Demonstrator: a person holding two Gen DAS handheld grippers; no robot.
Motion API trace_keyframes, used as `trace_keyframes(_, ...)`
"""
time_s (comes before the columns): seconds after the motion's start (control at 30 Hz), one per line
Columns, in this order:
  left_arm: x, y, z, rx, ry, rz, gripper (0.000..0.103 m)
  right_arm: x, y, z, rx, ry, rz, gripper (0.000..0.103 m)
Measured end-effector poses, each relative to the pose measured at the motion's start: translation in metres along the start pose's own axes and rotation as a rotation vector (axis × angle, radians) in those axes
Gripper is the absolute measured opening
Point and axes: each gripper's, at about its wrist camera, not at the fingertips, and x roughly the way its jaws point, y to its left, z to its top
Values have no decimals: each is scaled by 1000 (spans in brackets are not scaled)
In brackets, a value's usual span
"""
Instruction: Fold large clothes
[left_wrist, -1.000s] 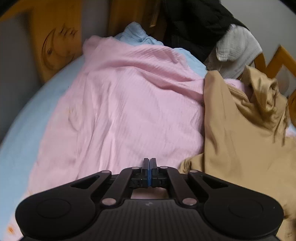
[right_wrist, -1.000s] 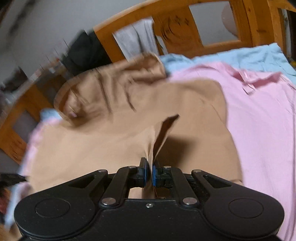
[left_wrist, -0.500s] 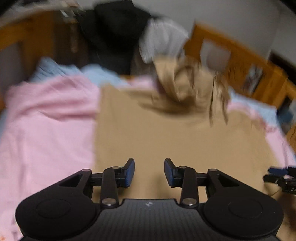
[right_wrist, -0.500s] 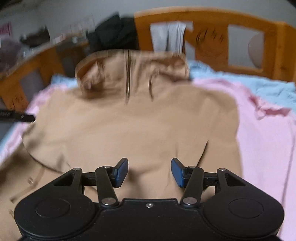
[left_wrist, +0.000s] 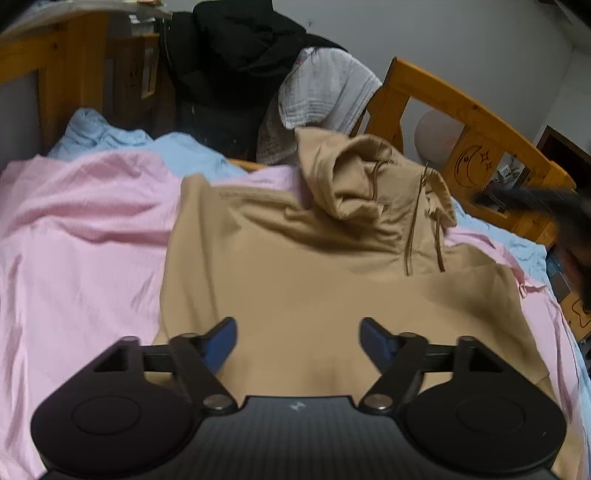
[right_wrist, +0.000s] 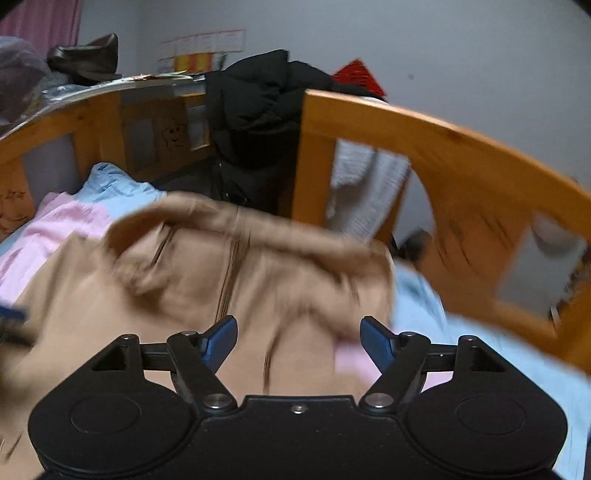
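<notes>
Tan zip-neck hooded top (left_wrist: 295, 280) lies flat on pink sheet (left_wrist: 81, 258) over the bed, hood bunched at far end near wooden bed rail (left_wrist: 461, 110). Left tongs (left_wrist: 298, 343) and right tongs (right_wrist: 298, 341): both opening, nothing btwn jaws. Step, by my read: spread done, regrasp pending. Next: grab one side edge, fold twd middle.

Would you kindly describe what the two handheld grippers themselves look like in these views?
Both look alike. The left gripper and right gripper have matte black bodies with two round discs, black linkage arms with silver pivot pins, and blue pads on the fingers. The left body shows fine ribbing and a small pale mark. No cables or sleeves show.
</notes>
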Motion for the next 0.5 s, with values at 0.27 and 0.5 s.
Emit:
trace_keyframes(0.27, -2, 3, -2, -39, 12, -28, 99, 96, 21, 89, -327, 173, 41, 75)
trace_keyframes(0.5, 1, 3, -6, -33, 17, -29, 100, 129, 60, 107, -584, 274, 73, 50)
